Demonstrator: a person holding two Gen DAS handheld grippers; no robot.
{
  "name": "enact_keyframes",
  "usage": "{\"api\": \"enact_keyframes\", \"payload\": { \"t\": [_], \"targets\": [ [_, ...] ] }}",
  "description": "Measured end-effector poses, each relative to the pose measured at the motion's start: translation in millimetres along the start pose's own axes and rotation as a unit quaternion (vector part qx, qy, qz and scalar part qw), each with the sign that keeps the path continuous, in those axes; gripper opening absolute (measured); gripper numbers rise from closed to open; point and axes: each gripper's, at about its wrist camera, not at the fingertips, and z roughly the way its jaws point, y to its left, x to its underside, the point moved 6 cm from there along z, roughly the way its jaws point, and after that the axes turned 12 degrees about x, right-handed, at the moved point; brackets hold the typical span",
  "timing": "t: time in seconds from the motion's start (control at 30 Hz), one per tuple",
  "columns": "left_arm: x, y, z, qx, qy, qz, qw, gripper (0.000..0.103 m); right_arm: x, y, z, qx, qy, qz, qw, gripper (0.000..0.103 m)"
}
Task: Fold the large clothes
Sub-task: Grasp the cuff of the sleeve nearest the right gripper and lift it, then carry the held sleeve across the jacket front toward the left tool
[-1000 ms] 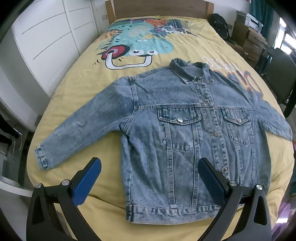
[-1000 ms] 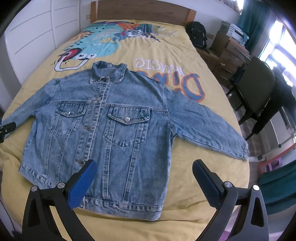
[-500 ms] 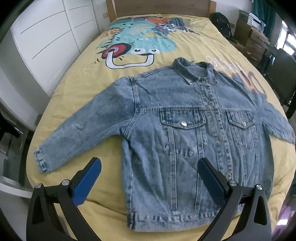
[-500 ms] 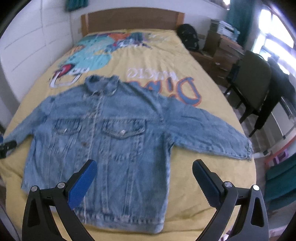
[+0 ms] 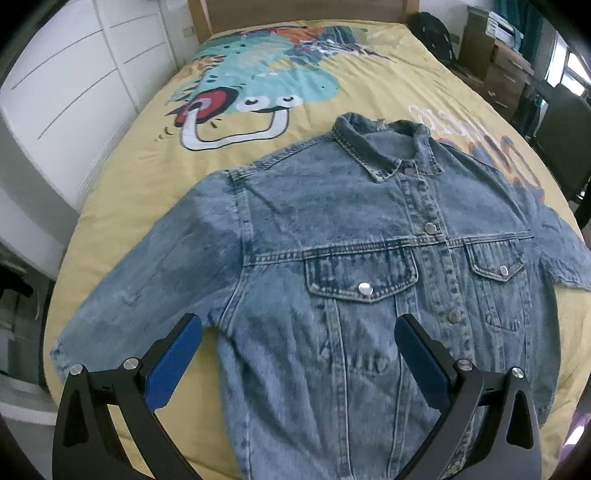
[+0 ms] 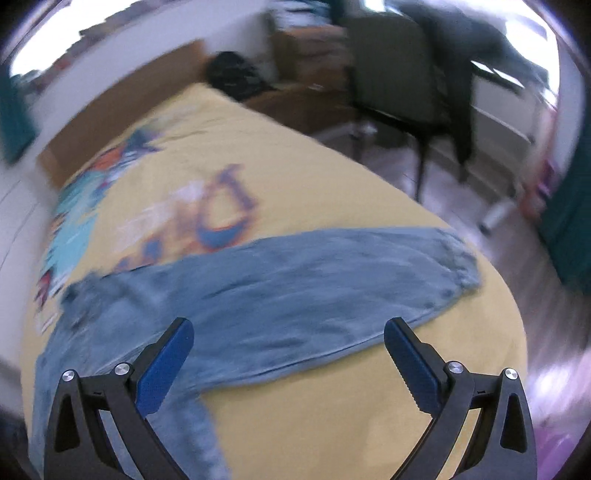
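On the yellow bedspread (image 5: 122,192) a denim jacket (image 5: 369,229) lies flat, front up and buttoned, collar (image 5: 384,151) toward the wooden headboard (image 5: 295,11), its 2 sleeves spread out to either side. Over the jacket's lower front hangs the left gripper (image 5: 297,354), released, its blue pads wide apart and touching no cloth. Over the other sleeve (image 6: 314,291), which runs out to a cuff near the bed's edge, hangs the right gripper (image 6: 288,354), likewise spread and empty; that view is blurred. A dark chair (image 6: 399,74) stands beside the bed.
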Motion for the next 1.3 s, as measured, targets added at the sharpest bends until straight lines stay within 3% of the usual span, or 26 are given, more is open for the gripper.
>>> {"api": "enact_keyframes", "payload": {
  "t": [0.07, 0.13, 0.3, 0.57, 0.6, 0.63, 0.7, 0.73, 0.77, 0.87, 1.03, 1.17, 1.3],
  "targets": [
    [-5, 2, 9, 0.008, 0.003, 0.0, 1.0, 0.102, -4, -32, 42, 0.061, 0.048, 0.012, 0.997, 0.103],
    [-9, 6, 18, 0.014, 0.011, 0.0, 0.9998, 0.102, -4, -54, 71, 0.087, 0.077, 0.032, 0.993, 0.103],
    [-8, 17, 37, 0.009, 0.033, -0.011, 0.9993, 0.102, -4, -88, 120, 0.096, 0.115, 0.081, 0.985, 0.103],
    [6, 30, 56, 0.009, 0.055, -0.035, 0.9978, 0.102, -6, -99, 159, 0.106, 0.14, 0.133, 0.976, 0.103],
    [6, 30, 56, 0.011, 0.056, -0.035, 0.9978, 0.102, -10, -99, 163, 0.11, 0.149, 0.131, 0.974, 0.102],
    [7, 31, 57, 0.013, 0.057, -0.033, 0.9978, 0.102, -13, -97, 164, 0.11, 0.154, 0.126, 0.974, 0.093],
    [9, 31, 57, 0.01, 0.059, -0.029, 0.9978, 0.102, -23, -87, 156, 0.113, 0.148, 0.099, 0.977, 0.061],
    [9, 31, 57, 0.008, 0.06, -0.027, 0.9978, 0.102, -25, -85, 153, 0.11, 0.146, 0.094, 0.979, 0.026],
    [10, 32, 56, 0.008, 0.06, -0.025, 0.9979, 0.102, -29, -80, 149, 0.094, 0.146, 0.09, 0.981, 0.01],
    [11, 31, 53, 0.012, 0.058, -0.026, 0.9979, 0.102, -36, -65, 132, 0.09, 0.133, 0.058, 0.985, 0.01],
    [11, 32, 43, 0.021, 0.053, -0.034, 0.9978, 0.102, -53, -16, 60, 0.043, 0.06, 0.005, 0.997, 0.009],
    [9, 32, 38, 0.011, 0.045, -0.021, 0.9987, 0.102, -68, 48, -7, -0.008, 0.004, -0.055, 0.998, 0.009],
    [4, 37, 33, 0.014, 0.035, -0.024, 0.999, 0.102, -77, 130, -60, -0.073, -0.035, -0.11, 0.991, 0.008]
  ]
}}
